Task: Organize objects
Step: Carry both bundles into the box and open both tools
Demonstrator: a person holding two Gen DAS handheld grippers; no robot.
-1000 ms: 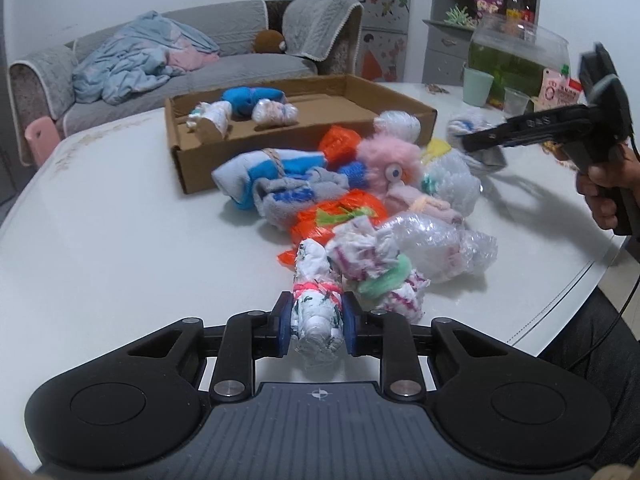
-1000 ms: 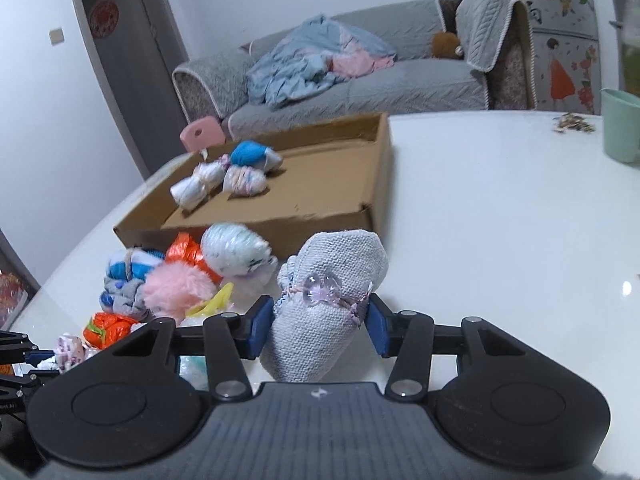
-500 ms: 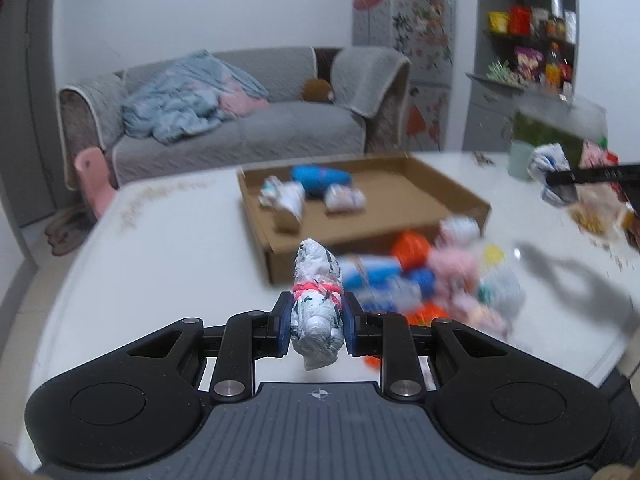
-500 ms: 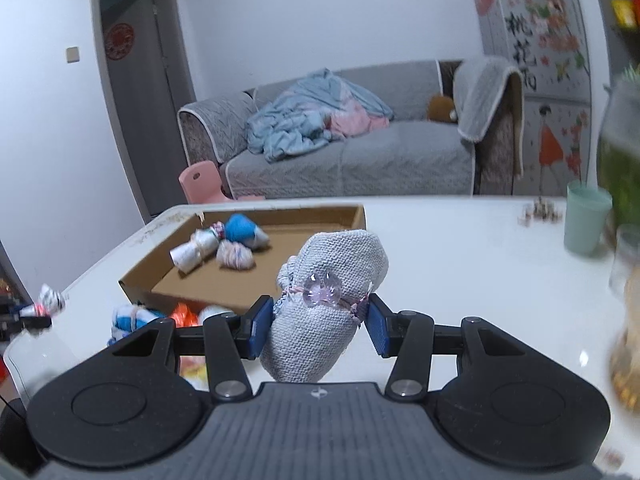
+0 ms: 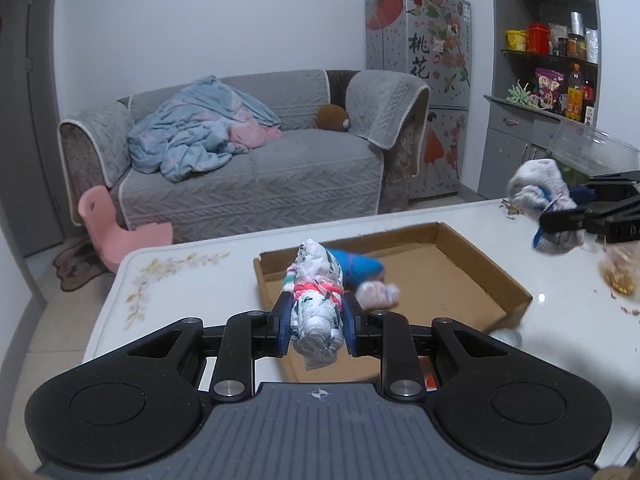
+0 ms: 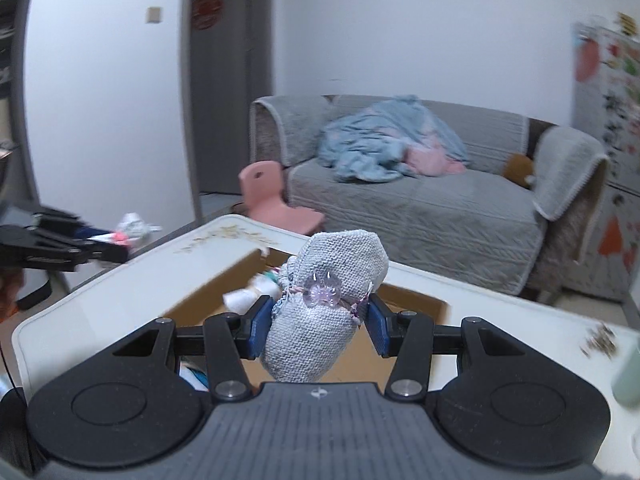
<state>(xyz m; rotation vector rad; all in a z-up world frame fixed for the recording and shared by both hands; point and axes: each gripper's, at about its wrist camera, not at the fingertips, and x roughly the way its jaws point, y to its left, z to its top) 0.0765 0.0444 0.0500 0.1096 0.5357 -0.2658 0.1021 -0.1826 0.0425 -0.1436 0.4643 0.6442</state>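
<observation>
My left gripper [image 5: 316, 322] is shut on a white patterned sock bundle [image 5: 318, 308] tied with a pink band, held in the air above the near left part of the cardboard tray [image 5: 472, 276]. Inside the tray lie a blue bundle [image 5: 360, 270] and a pale pink one [image 5: 378, 294]. My right gripper [image 6: 316, 322] is shut on a grey knitted sock bundle [image 6: 320, 316] with a clear bead tie, above the same tray [image 6: 416, 304]. In the left wrist view the right gripper [image 5: 560, 220] hangs at the far right with the grey bundle [image 5: 538, 190].
The white table [image 5: 188, 280] carries scattered crumbs [image 5: 618, 280] at the right and a pale green cup [image 6: 628, 376] near the right wrist view's edge. Beyond the table stand a grey sofa [image 5: 256, 164], a pink child's chair [image 5: 116, 232] and a decorated fridge [image 5: 424, 64].
Both grippers have risen with their bundles and swung toward the cardboard tray. The pile of loose bundles has dropped out of sight below the left gripper.
</observation>
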